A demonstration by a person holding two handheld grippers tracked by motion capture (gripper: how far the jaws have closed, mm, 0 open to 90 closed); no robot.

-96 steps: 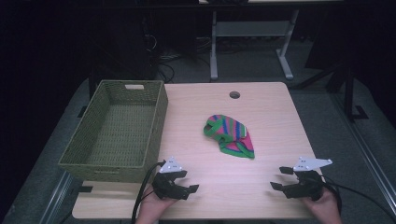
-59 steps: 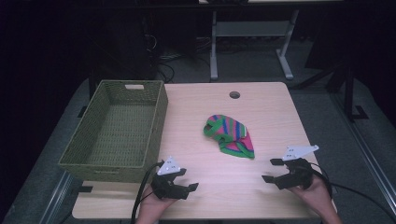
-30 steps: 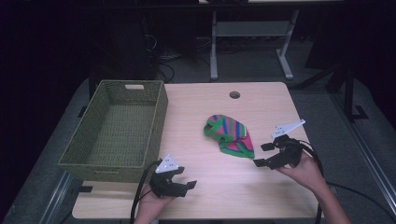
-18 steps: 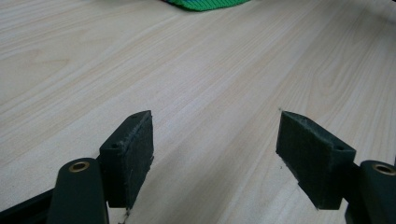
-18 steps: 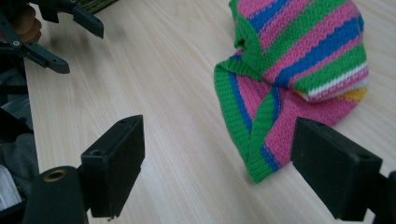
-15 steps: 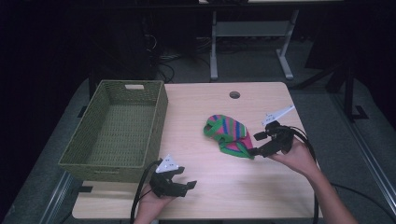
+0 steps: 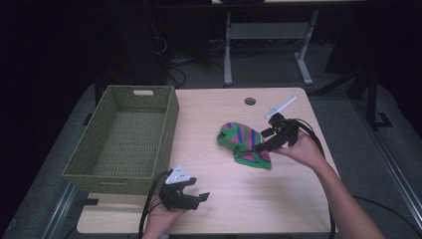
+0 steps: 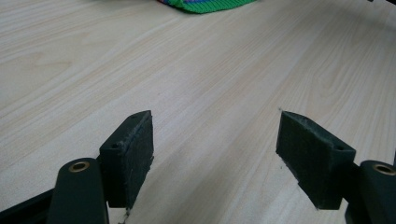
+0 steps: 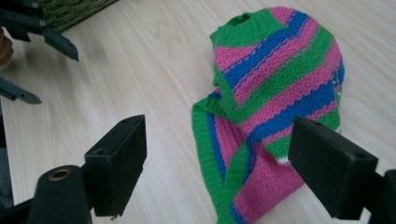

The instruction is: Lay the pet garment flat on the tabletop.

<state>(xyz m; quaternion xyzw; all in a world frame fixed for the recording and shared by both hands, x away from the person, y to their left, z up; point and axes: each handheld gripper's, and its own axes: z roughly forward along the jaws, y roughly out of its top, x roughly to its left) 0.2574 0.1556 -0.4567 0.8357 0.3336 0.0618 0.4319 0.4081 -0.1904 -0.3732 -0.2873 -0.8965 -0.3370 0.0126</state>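
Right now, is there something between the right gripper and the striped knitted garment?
Nothing visible. The right gripper has its jaws open, and the striped knitted garment lies directly ahead on the bare table. The left gripper rests far off, near the green basket.

Wooden table (image 7: 234, 199), wicker basket (image 7: 124, 139), striped knit (image 7: 244, 142)

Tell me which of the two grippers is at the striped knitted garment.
The right gripper, open, at the edge of the pink, blue and green knitted garment. The left gripper sits apart, near the table's front edge.
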